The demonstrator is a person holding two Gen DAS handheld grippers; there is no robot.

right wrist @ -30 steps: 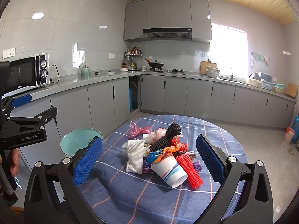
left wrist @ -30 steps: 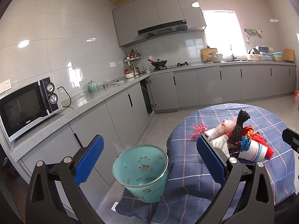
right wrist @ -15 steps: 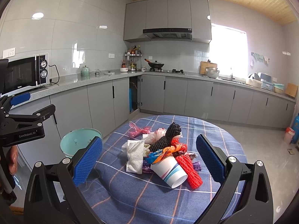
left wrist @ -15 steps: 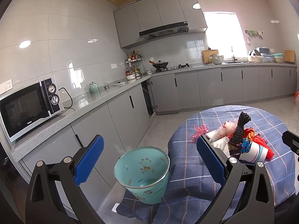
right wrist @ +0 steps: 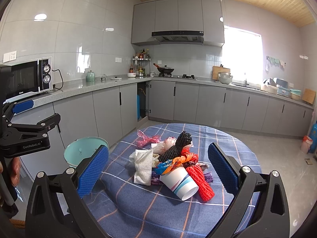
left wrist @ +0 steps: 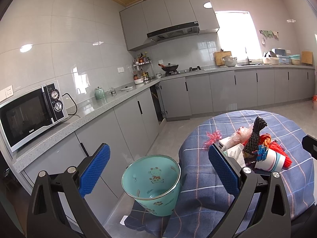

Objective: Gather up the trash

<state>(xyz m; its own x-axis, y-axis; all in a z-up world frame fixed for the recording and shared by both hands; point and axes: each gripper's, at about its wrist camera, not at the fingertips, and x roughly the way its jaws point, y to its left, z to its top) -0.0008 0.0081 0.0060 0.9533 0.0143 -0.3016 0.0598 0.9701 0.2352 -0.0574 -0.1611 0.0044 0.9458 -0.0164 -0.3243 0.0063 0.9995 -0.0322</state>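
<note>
- Trash sits heaped mid-table on my right wrist view: a white paper cup (right wrist: 181, 184) with blue and pink stripes lying on its side, a red foam net sleeve (right wrist: 200, 182) just beside it, a black foam net (right wrist: 176, 145) poking upward, a white quilted paper towel (right wrist: 143, 165), and a crinkled pink plastic scrap (right wrist: 145, 139) a little apart toward the far edge.
- Round table (right wrist: 138, 208) wears a blue checked cloth with thin white and orange lines.
- Teal bin (left wrist: 151, 180), smooth and glossy with a small cartoon print inside, stands on the floor just beside the table's edge; I can see nothing in it.
- My left gripper (left wrist: 158, 168) is spread wide with nothing in it, its blue textured pads framing the bin.
- My right gripper (right wrist: 158, 168) is equally wide apart and empty, hovering before the heap.
- Compared with a second ago, the left view has crept slightly: the bin sits a touch further right and higher. The heap has not shifted.
</note>
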